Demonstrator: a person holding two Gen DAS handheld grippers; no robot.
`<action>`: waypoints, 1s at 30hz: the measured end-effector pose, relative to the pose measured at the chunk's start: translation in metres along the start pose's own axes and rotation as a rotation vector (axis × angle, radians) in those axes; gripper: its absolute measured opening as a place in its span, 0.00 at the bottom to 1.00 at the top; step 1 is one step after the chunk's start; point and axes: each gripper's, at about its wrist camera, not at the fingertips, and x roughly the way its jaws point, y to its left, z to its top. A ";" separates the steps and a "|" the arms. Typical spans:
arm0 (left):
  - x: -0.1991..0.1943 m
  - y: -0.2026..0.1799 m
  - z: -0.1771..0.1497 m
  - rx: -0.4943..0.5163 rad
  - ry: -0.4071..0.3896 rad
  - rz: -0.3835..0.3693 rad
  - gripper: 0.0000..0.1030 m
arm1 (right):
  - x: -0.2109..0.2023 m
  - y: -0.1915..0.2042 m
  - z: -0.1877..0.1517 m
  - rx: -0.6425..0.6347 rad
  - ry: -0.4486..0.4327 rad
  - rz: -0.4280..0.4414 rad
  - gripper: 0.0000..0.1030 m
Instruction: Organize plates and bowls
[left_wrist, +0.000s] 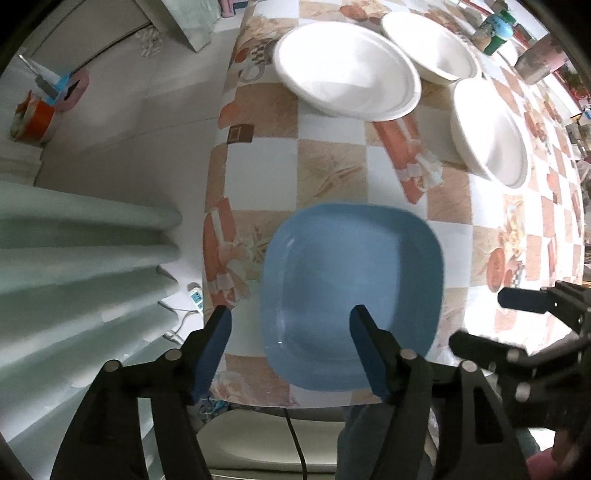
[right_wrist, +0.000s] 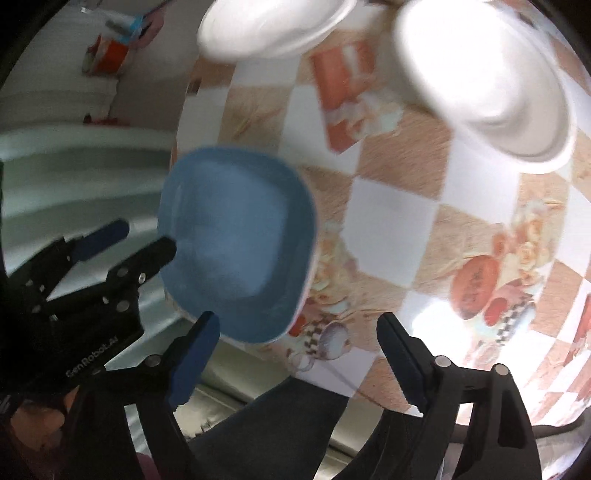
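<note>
Your blue plate (left_wrist: 351, 295) lies flat, face up, at the desk's (left_wrist: 332, 162) near left corner; it is squarish, so it has no real long axis. It looks like stiff, light, slick plastic: pinch the raised rim. Both the left hand-held gripper (left_wrist: 291, 347) and the right hand-held gripper (right_wrist: 299, 350) stand apart, empty. The white bowls (left_wrist: 347, 70) sit farther back.
</note>
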 end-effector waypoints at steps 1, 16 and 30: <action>-0.002 -0.003 0.000 0.006 -0.004 -0.012 0.70 | -0.002 -0.005 0.000 0.018 -0.012 -0.010 0.85; -0.022 -0.079 0.024 0.091 -0.052 -0.244 0.73 | -0.034 -0.085 -0.028 0.241 -0.088 -0.058 1.00; -0.032 -0.082 0.035 0.108 -0.063 -0.234 0.75 | -0.061 -0.109 -0.042 0.339 -0.123 -0.100 1.00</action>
